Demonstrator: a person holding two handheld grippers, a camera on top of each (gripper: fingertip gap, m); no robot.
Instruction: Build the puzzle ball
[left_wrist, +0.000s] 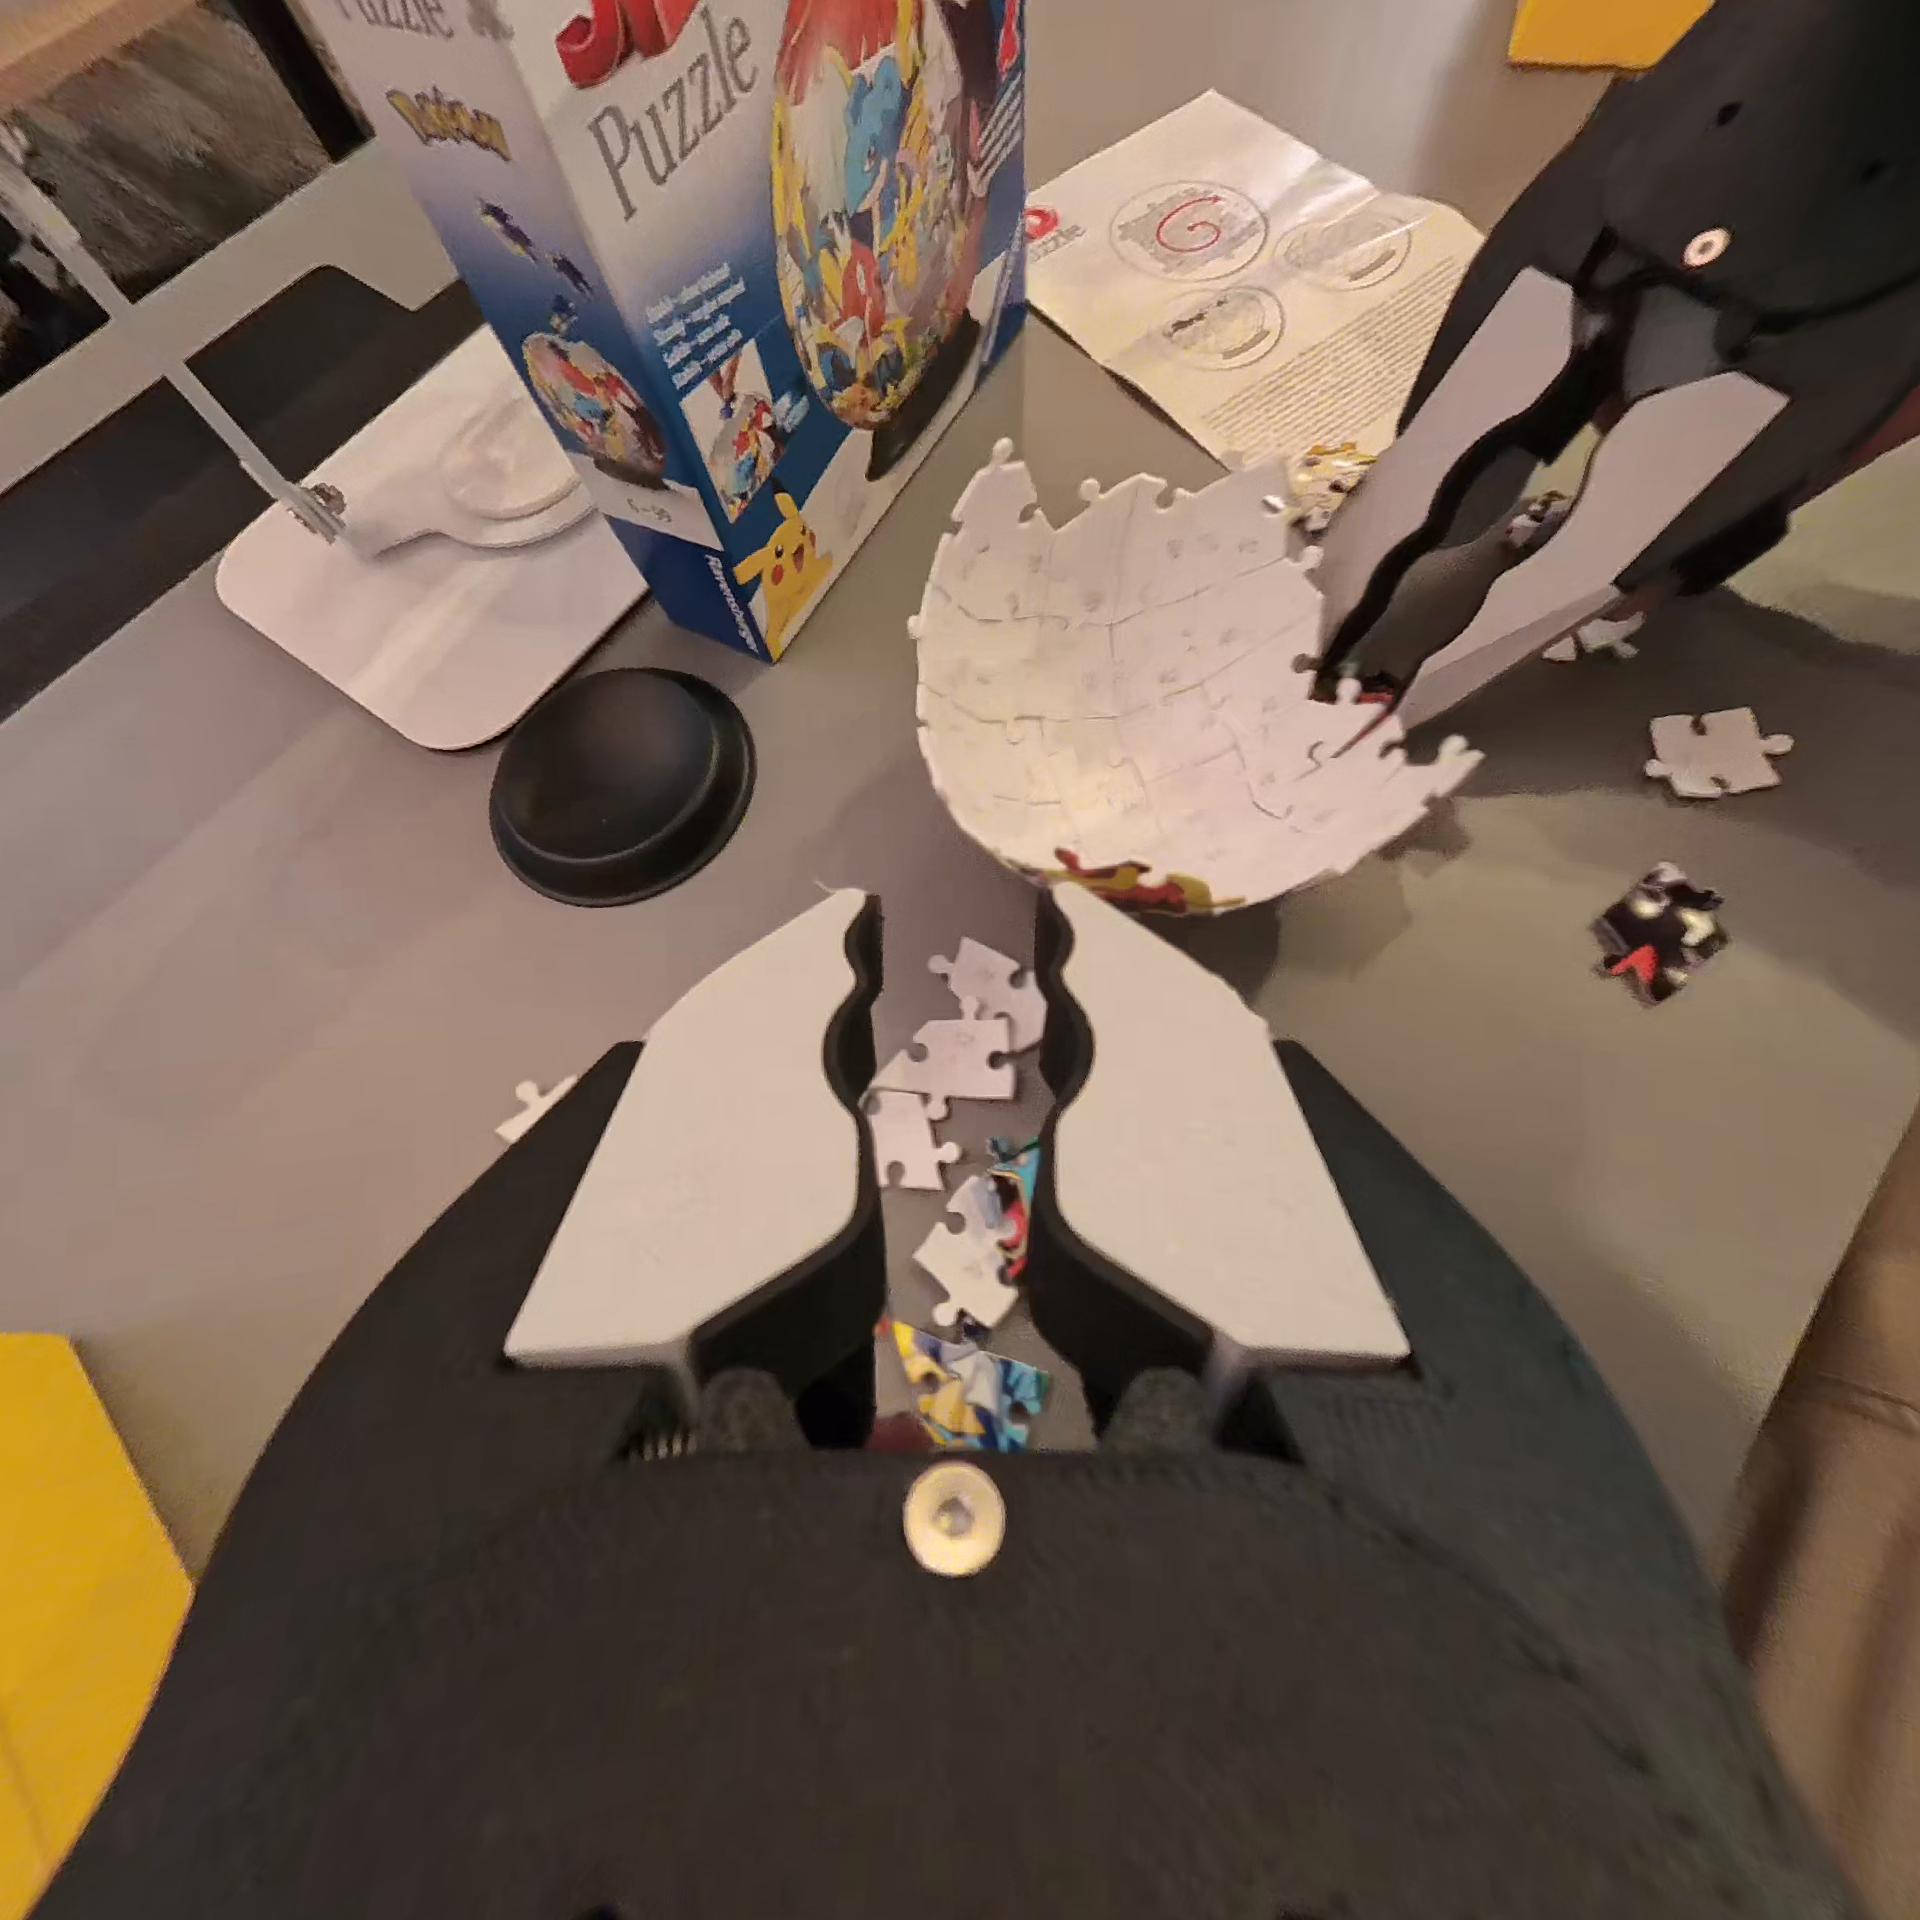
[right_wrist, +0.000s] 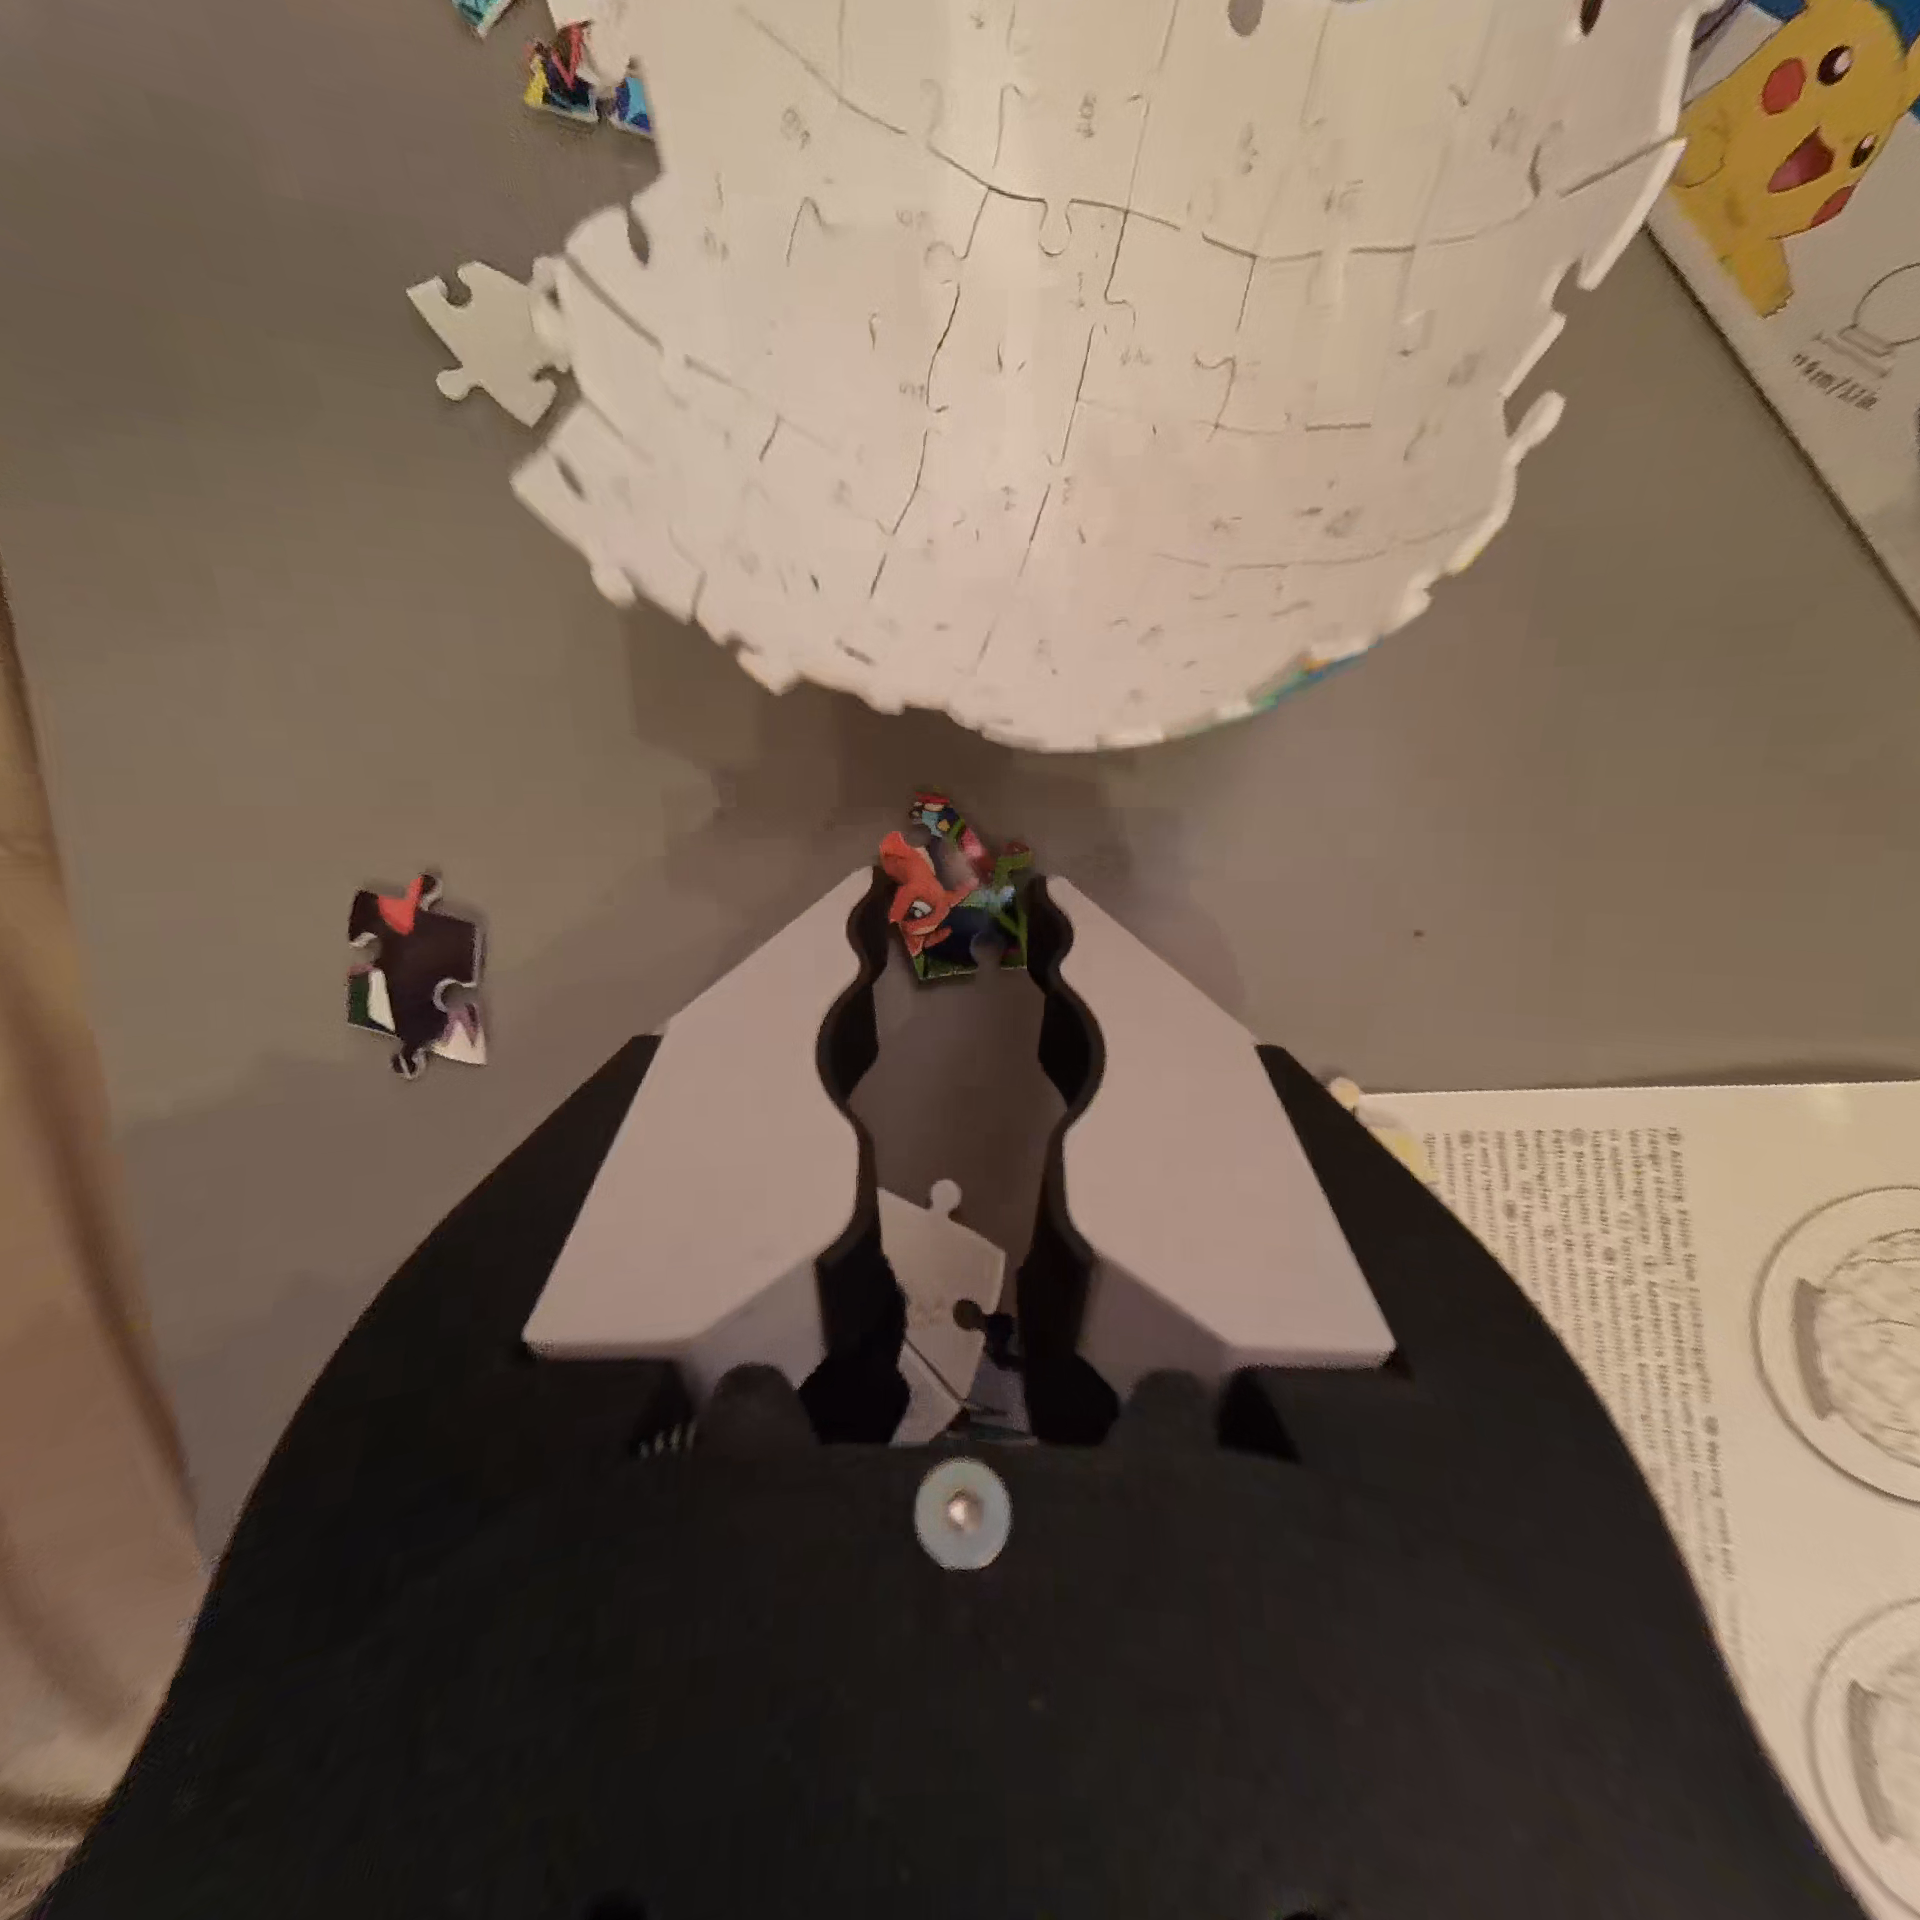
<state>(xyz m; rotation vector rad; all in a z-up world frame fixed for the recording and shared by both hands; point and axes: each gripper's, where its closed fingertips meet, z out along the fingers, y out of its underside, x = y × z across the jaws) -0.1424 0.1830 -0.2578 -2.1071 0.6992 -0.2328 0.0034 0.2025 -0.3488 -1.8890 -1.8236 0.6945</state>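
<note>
The half-built puzzle ball (left_wrist: 1132, 707) is a white-inside bowl of joined pieces lying on the grey table, tilted open towards me. It fills the top of the right wrist view (right_wrist: 1039, 364). My right gripper (right_wrist: 961, 894) is shut on a coloured puzzle piece (right_wrist: 951, 920) and holds it just short of the bowl's near rim. In the left wrist view the right gripper (left_wrist: 1361, 696) has its tips at the bowl's right rim. My left gripper (left_wrist: 956, 914) is open and empty, hovering over several loose pieces (left_wrist: 956, 1060) on the table in front of the bowl.
A black round stand (left_wrist: 623, 784) sits left of the bowl, with the puzzle box (left_wrist: 727, 312) and a white flat plate (left_wrist: 416, 603) behind it. An instruction sheet (left_wrist: 1247, 281) lies at the back right. Loose pieces (left_wrist: 1714, 748) and a dark piece (right_wrist: 416, 977) lie nearby. My hands' fingertips stand some 20 cm from each other. From either gripper's tips it is about 30 cm to the white flat plate (left_wrist: 416, 603).
</note>
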